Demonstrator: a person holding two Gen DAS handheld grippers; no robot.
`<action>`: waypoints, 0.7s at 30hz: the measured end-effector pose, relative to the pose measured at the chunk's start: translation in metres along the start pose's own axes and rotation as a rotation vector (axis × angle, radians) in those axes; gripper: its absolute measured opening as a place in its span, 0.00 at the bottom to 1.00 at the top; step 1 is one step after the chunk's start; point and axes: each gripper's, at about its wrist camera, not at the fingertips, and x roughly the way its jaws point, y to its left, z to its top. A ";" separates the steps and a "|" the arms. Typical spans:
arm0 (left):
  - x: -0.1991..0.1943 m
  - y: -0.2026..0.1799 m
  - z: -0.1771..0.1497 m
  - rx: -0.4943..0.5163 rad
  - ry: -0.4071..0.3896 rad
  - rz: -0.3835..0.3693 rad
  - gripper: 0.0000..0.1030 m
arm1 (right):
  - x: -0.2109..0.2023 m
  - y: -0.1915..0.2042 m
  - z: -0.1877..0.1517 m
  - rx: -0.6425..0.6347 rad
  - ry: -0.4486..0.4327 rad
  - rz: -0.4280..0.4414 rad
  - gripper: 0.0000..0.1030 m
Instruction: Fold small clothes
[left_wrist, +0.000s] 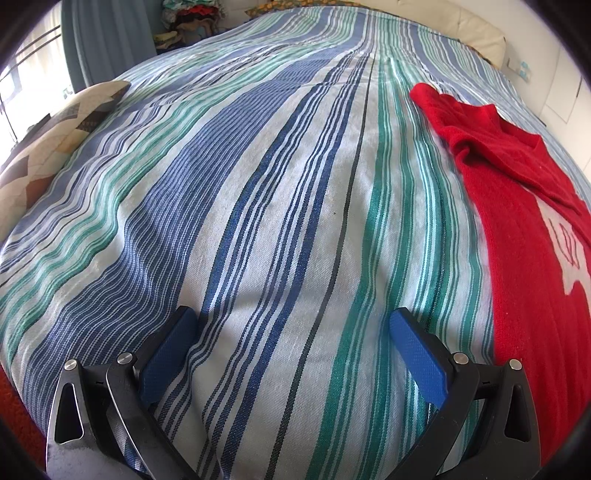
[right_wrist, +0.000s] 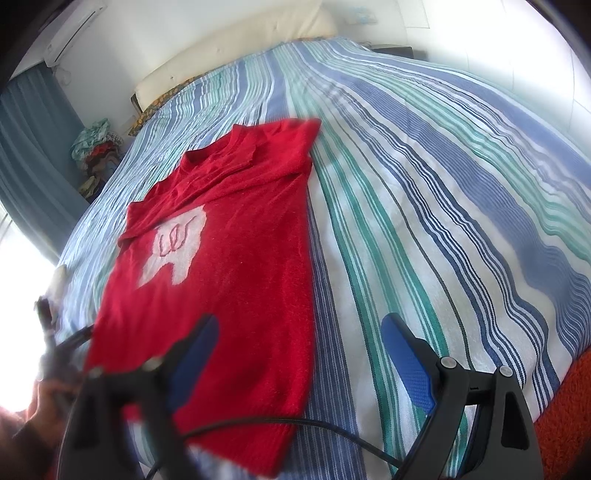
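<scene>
Since the red sweater (right_wrist: 229, 236) lay flat on the bed (right_wrist: 424, 206) for folding, both grippers' jaws hung spread, pinching nothing: left gripper (left_wrist: 291, 325), right gripper (right_wrist: 299, 332).

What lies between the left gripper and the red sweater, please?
Only bare striped bedspread separates the left gripper from the red sweater, as the left wrist view shows.

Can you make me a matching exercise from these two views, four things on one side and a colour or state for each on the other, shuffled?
Things:
1. sweater
2. bedspread
3. left gripper
4. headboard cushion

Descriptions:
A. cream
B. red with a pale patch
C. open, holding nothing
D. blue, green and white stripes

Pairs: 1-B, 2-D, 3-C, 4-A
</scene>
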 end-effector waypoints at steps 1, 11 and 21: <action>0.000 0.000 0.000 0.000 0.000 0.000 1.00 | 0.000 0.000 0.000 -0.002 0.001 0.001 0.86; 0.000 0.000 0.000 0.001 -0.001 0.001 1.00 | 0.001 0.001 0.000 -0.006 0.002 0.002 0.86; 0.000 0.000 0.000 0.001 -0.001 0.001 1.00 | 0.001 0.001 0.000 -0.009 0.002 0.003 0.86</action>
